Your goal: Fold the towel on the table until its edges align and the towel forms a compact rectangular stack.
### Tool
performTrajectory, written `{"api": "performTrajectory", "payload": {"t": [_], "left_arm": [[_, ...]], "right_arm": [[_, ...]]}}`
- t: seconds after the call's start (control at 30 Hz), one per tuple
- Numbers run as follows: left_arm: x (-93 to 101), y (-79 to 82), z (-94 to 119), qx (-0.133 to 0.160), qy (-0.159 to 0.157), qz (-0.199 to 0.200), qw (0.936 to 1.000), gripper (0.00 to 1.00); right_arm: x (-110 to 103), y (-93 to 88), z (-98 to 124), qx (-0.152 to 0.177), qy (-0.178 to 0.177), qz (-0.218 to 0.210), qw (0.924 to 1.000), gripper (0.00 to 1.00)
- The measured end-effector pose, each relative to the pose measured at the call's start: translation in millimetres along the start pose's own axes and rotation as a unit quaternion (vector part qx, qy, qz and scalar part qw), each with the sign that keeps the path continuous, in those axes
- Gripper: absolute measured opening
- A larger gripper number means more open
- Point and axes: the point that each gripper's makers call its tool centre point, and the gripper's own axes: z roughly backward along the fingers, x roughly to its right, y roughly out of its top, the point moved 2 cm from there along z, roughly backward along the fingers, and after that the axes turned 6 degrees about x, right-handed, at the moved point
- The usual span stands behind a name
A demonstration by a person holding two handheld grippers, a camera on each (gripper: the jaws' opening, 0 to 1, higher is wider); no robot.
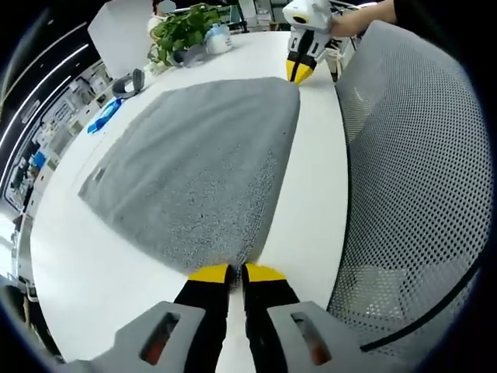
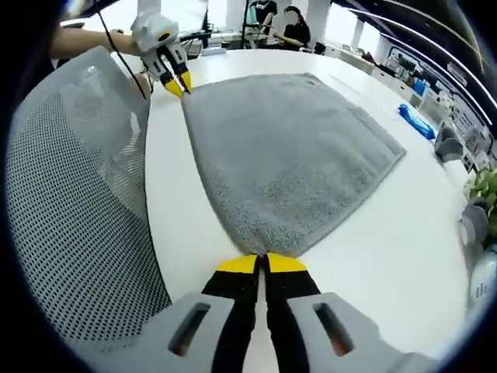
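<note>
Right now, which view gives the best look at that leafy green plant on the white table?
The left gripper view: the leafy green potted plant shows whole at the white table's far end, past the grey towel. The right gripper view catches just a few leaves at its edge.

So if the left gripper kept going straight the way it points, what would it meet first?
The left gripper is already shut on the towel corner, so it would push into the towel first; farther along that line, probably the right gripper.

mesh chair back (image 1: 419, 163) just beside table edge (image 1: 330, 194)
</note>
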Motion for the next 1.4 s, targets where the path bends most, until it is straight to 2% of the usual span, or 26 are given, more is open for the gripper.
{"api": "performTrajectory", "payload": {"t": [0.13,0.2,0.23,0.33,0.4,0.43,0.47,0.53,0.6,0.63,0.7,0.73,0.8,0.9,1.17,1.27,1.3,1.4], "left_arm": [[-2.3,4.2,6,0.018,0.016,0.02,0.9995,0.02],[-4.2,6.6,9,0.03,0.026,0.034,0.9987,0.02],[-5.9,11.0,13,0.045,0.035,0.046,0.9973,0.02],[-12.3,21.4,24,0.082,0.058,0.082,0.9915,0.02],[-15.3,28.0,29,0.102,0.066,0.091,0.9883,0.02],[-16.6,31.4,32,0.111,0.07,0.093,0.9869,0.02],[-17.7,37.9,36,0.13,0.073,0.109,0.9829,0.02],[-20.8,46.5,39,0.146,0.08,0.119,0.9788,0.02],[-21.8,52.8,42,0.15,0.085,0.116,0.9782,0.02],[-23.9,58.8,44,0.159,0.092,0.117,0.9759,0.02],[-26.7,72.5,50,0.194,0.098,0.142,0.9656,0.02],[-27.6,76.6,52,0.203,0.102,0.147,0.9627,0.02],[-27.9,82.0,57,0.206,0.109,0.14,0.9622,0.02],[-28.2,92.1,66,0.219,0.122,0.143,0.9574,0.02],[-27.1,106.7,87,0.256,0.15,0.173,0.9392,0.02],[-24.1,109.2,95,0.264,0.156,0.183,0.9341,0.02],[-23.2,110.8,98,0.271,0.16,0.189,0.9302,0.02],[-18.9,113.7,106,0.279,0.162,0.197,0.9256,0.02]], "right_arm": [[1,1.8,4,0.022,-0.01,-0.045,0.9987,0.0],[2,7.7,7,0.051,-0.017,-0.081,0.9953,0.0],[3,10.5,9,0.063,-0.018,-0.097,0.9931,0.0],[9,23.7,21,0.119,-0.03,-0.156,0.9801,0.0],[12,33.3,30,0.164,-0.025,-0.198,0.9661,0.0],[13,40.9,35,0.198,-0.014,-0.222,0.9548,0.0],[16,44.6,39,0.214,-0.016,-0.228,0.9495,0.0],[22,45.4,45,0.223,-0.03,-0.237,0.9452,0.0],[25,46.7,52,0.223,-0.039,-0.231,0.9462,0.0],[28,49.1,54,0.227,-0.045,-0.229,0.9454,0.0],[30,53.2,58,0.236,-0.046,-0.234,0.9422,0.0],[31,54.6,59,0.238,-0.048,-0.233,0.9416,0.0],[33,58.1,62,0.243,-0.052,-0.232,0.9404,0.0],[34,63.0,68,0.256,-0.057,-0.236,0.9356,0.0],[31,70.0,84,0.287,-0.071,-0.261,0.919,0.0],[29,67.6,89,0.291,-0.076,-0.264,0.9166,0.0],[27,67.8,92,0.295,-0.078,-0.268,0.9137,0.0],[22,68.4,99,0.303,-0.082,-0.276,0.9086,0.0]]}}
